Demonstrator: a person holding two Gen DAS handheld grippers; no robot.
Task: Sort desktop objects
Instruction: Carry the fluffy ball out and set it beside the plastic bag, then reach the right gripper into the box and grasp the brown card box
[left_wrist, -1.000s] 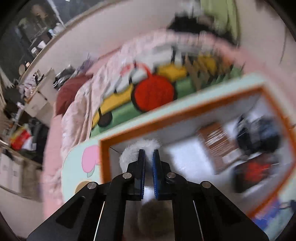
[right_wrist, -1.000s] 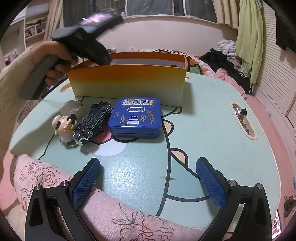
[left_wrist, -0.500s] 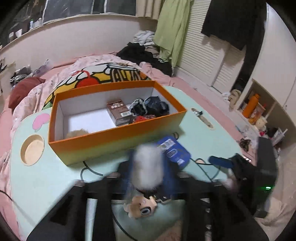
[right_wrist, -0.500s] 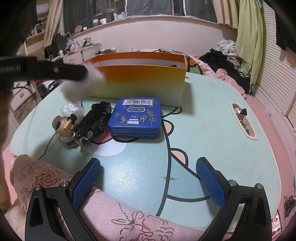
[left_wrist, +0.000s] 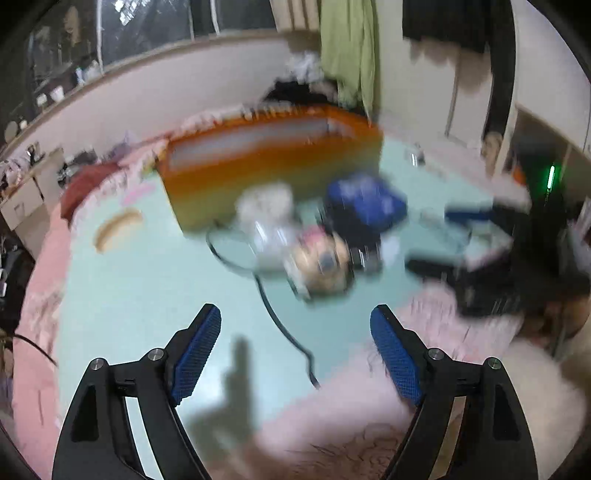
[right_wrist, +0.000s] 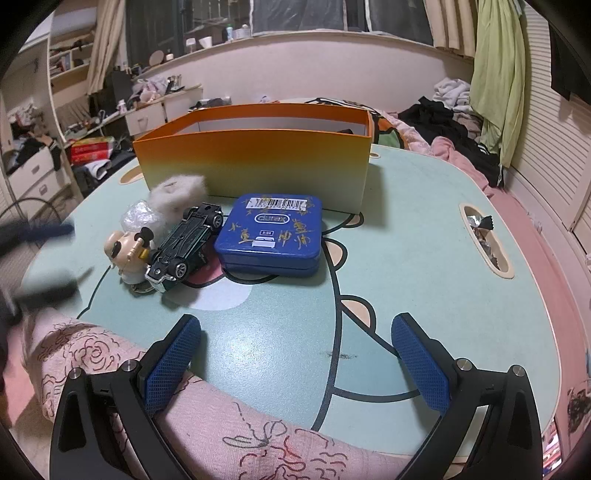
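Box: an orange box (right_wrist: 255, 162) stood open-topped at 12 o'clock on the pale green surface (right_wrist: 424, 258); only a dark scrap showed above its rim at the far right corner, the rest of the inside was hidden by the near wall.
Tin: a closed blue tin (right_wrist: 271, 234) lay flat just in front of the box, at its right half.
Toy car: a dark toy car (right_wrist: 186, 243) lay upside down, touching the tin's left edge.
Figurine: a small cream figurine (right_wrist: 127, 253) sat at 9 o'clock from the car, against it.
Fluff ball: a white fluff ball (right_wrist: 177, 194) rested against the box front, over a crinkled clear wrapper (right_wrist: 140, 219).
Slot: an oval slot (right_wrist: 484, 240) at 3 o'clock held foil scraps.
Left gripper (left_wrist: 295, 350): spread wide, holding nothing, above the near edge; the view was blurred.
Right gripper (right_wrist: 295, 363): spread wide, holding nothing, over the pink blanket (right_wrist: 207, 424) at 6 o'clock.
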